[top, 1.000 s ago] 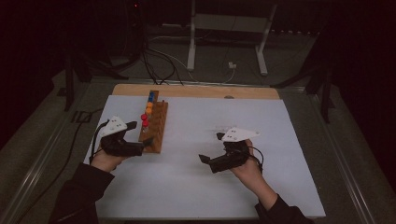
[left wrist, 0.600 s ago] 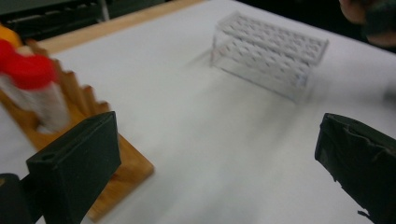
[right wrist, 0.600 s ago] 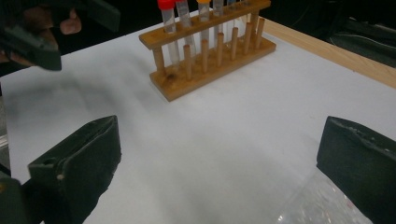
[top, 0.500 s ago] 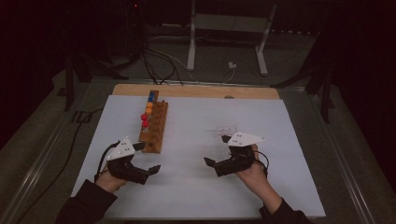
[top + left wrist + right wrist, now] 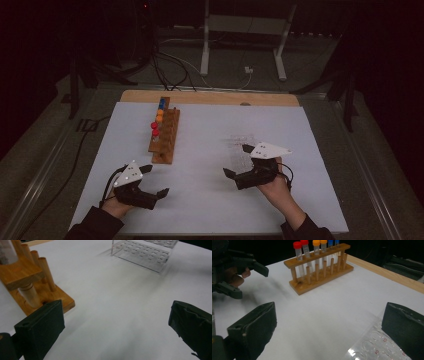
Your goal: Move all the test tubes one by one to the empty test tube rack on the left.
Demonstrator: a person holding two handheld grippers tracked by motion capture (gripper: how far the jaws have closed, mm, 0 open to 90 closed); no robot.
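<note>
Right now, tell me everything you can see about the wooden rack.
The wooden rack is light brown: a flat base, a top bar with holes, and dowel posts between them. It stands upright on the white table sheet, near its far left. Six capped tubes stand in it: two red, two orange, two blue. The holes nearest the person look empty. Neither gripper touches it.

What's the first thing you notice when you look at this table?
The wooden rack holding clear tubes with red, orange and blue caps stands out first, at the left of the white table sheet. Near the right black tool stands a clear plastic rack. The left black tool hovers with its jaws wide open and nothing between them.
</note>
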